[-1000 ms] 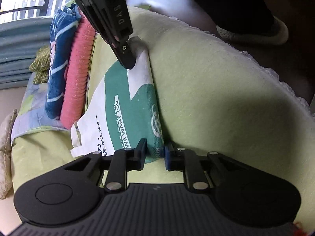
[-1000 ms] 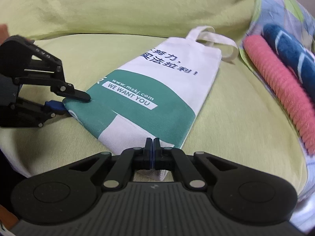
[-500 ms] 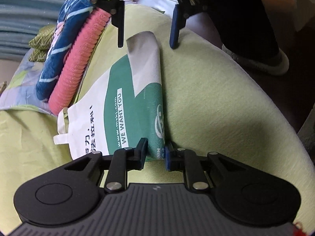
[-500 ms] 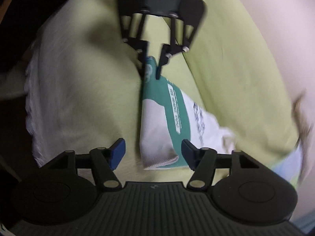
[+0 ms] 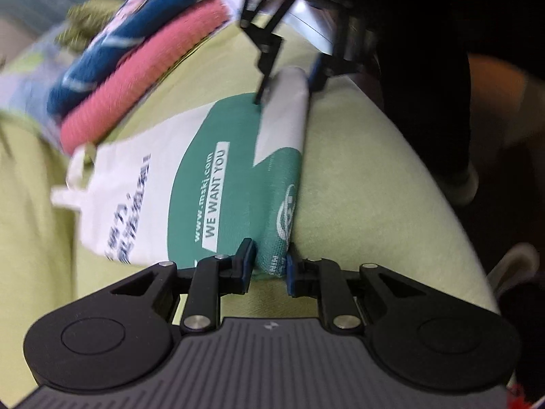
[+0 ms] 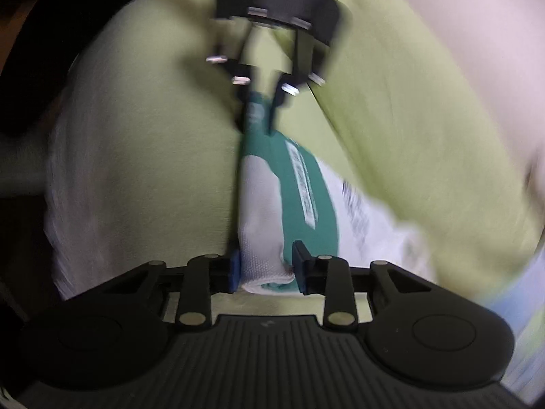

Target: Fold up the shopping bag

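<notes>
A white and green shopping bag (image 5: pixel 218 184) with "WE WANT YOU" print lies on a lime-green cushion (image 5: pixel 368 184), its long edge rolled over. My left gripper (image 5: pixel 269 262) is shut on the green end of the rolled edge. My right gripper (image 6: pixel 265 266) has its jaws around the white end of the roll (image 6: pixel 262 225), pads touching the cloth. Each gripper shows at the far end of the bag in the other's view: the right gripper (image 5: pixel 289 81) and the left gripper (image 6: pixel 259 116). The bag's handles (image 5: pixel 75 173) lie at the left.
A pink knitted roll (image 5: pixel 143 78) and a blue patterned cloth (image 5: pixel 129 34) lie beside the bag on the far left. The cushion's edge drops off to the right toward a dark floor, where a person's slippered foot (image 5: pixel 466 184) stands.
My right gripper let go of the bag's corner, opened, swung round to the white end of the roll and closed in on it. The left gripper kept its hold.
</notes>
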{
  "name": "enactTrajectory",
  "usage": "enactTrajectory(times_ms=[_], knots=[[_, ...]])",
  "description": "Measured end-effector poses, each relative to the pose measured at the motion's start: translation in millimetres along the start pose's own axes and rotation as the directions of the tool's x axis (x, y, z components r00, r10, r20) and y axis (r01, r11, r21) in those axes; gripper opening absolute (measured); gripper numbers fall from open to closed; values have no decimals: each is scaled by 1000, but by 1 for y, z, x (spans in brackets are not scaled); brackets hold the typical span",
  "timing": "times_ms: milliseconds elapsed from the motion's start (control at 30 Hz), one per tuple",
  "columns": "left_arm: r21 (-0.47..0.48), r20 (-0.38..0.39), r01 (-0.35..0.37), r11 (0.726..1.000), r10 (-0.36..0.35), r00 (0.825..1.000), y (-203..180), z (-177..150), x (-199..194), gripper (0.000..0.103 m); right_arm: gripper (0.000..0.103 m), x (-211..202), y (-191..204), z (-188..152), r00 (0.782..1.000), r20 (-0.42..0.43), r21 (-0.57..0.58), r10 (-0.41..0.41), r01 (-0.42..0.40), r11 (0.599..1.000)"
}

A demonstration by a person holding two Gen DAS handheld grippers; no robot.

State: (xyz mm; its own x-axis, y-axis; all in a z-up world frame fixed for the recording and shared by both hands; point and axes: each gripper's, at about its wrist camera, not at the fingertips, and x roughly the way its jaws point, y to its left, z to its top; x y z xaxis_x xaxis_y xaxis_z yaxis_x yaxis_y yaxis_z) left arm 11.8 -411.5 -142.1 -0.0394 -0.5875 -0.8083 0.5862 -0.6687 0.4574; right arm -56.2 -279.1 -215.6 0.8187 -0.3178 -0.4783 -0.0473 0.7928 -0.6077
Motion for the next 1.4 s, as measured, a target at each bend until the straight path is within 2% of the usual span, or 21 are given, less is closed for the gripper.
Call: enactTrajectory(times_ms=[33, 100, 200, 233, 300, 400, 500, 667, 767, 833, 867, 900, 967, 1000, 1033, 1067, 1133, 1200, 1267, 1300, 1400], knots=[[-37, 3, 17, 999, -17, 1000, 5, 0, -1, 21, 26, 0, -12, 3, 999, -18, 110, 40, -38, 993], [-95, 6, 41, 995, -41, 999, 10, 1, -3, 21, 27, 1, -33, 6, 992, -33, 294, 122, -107, 950], [-172, 17, 99, 980, -97, 995, 12, -1, -11, 23, 26, 1, -60, 5, 969, -17, 516, 248, -204, 832], [-198, 23, 124, 972, -122, 992, 12, -1, -15, 23, 26, 0, -65, 2, 955, -2, 578, 296, -240, 780], [-259, 43, 176, 950, -171, 984, 13, -3, -21, 23, 26, -2, -75, -7, 924, 42, 698, 380, -300, 650], [-385, 75, 212, 898, -199, 977, 24, -10, -21, 23, 26, 3, -95, -22, 892, 105, 837, 439, -318, 446], [-508, 87, 242, 827, -230, 969, 41, -15, -17, 23, 26, 17, -117, -41, 861, 158, 920, 483, -306, 245], [-637, 99, 261, 725, -260, 961, 60, -23, -11, 29, 25, 28, -130, -69, 812, 236, 967, 534, -249, -49], [-704, 115, 260, 661, -255, 960, 66, -30, -9, 32, 22, 30, -132, -78, 786, 260, 965, 560, -198, -170], [-732, 102, 236, 639, -239, 965, 67, -31, -12, 32, 22, 31, -130, -86, 771, 267, 959, 578, -152, -240], [-735, 83, 212, 644, -225, 971, 66, -29, -15, 32, 22, 32, -130, -87, 764, 266, 956, 588, -131, -263], [-730, 47, 170, 663, -200, 979, 64, -27, -20, 38, 21, 36, -131, -89, 758, 264, 953, 597, -109, -284], [-696, -29, 79, 713, -137, 990, 59, -21, -31, 39, 21, 41, -133, -90, 749, 256, 948, 612, -70, -311], [-678, -49, 41, 734, -101, 994, 56, -17, -39, 37, 21, 41, -133, -90, 745, 251, 946, 618, -54, -319], [-653, -65, 4, 758, -61, 996, 52, -12, -47, 30, 21, 41, -134, -90, 741, 246, 945, 625, -38, -326], [-619, -77, -32, 785, -19, 997, 48, -5, -55, 29, 21, 42, -135, -90, 738, 241, 943, 630, -24, -332], [-520, -58, -67, 852, 43, 997, 38, 13, -68, 29, 21, 44, -137, -91, 733, 233, 939, 639, 1, -343], [-415, -11, -67, 907, 69, 998, 27, 31, -71, 31, 21, 46, -138, -92, 728, 225, 937, 647, 19, -348], [-343, -1, -59, 938, 62, 998, 20, 46, -58, 31, 21, 46, -138, -91, 724, 216, 936, 655, 37, -350], [-324, -12, -68, 944, 67, 998, 18, 50, -48, 30, 21, 45, -139, -91, 723, 211, 935, 658, 46, -351], [-315, -58, -108, 943, 95, 994, 19, 56, -17, 30, 21, 44, -141, -93, 721, 195, 935, 665, 68, -348]])
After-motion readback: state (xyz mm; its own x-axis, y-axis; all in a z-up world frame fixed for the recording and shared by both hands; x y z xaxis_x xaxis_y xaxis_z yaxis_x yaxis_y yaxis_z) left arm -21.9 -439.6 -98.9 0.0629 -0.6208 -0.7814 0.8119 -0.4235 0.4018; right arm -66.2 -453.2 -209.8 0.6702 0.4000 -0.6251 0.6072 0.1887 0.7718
